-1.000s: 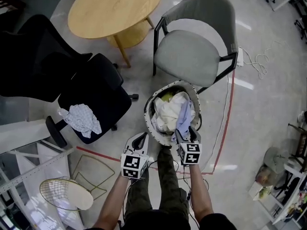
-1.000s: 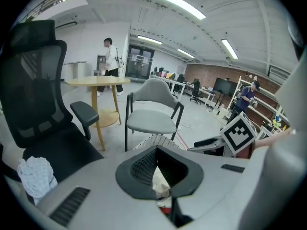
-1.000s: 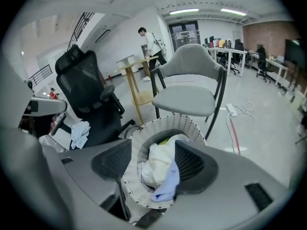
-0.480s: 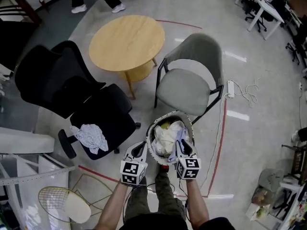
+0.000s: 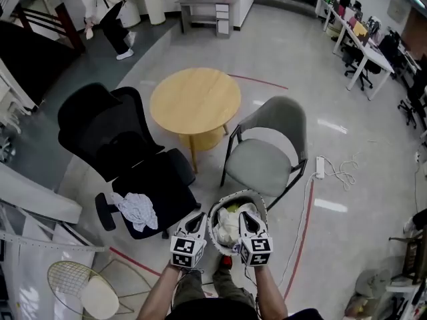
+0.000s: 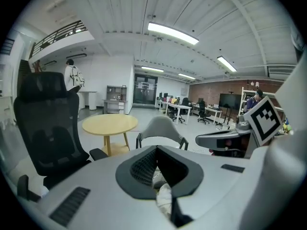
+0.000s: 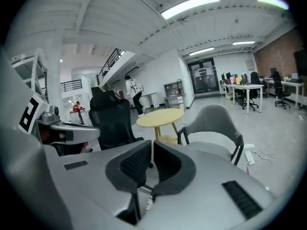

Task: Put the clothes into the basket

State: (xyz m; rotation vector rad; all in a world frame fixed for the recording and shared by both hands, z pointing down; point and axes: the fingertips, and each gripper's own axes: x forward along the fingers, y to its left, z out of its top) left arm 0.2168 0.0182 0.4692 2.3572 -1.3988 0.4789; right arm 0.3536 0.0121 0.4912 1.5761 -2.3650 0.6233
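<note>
Nearest, the left gripper (image 5: pixel 197 219) and right gripper (image 5: pixel 245 219) tip slightly downward either side of the filled laundry basket (image 5: pixel 235 195). Both are pressed together and empty, the right's jaws having just been closing. Farther off, a pale crumpled garment (image 5: pixel 137 209) lies on the black office chair (image 5: pixel 163 179). It is probably light and limp, so pinch a raised fold.

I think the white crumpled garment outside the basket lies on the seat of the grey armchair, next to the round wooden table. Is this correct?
No. The head view shows the white crumpled garment on the seat of the black office chair, not the grey armchair. The round wooden table is indeed next to it.
</note>
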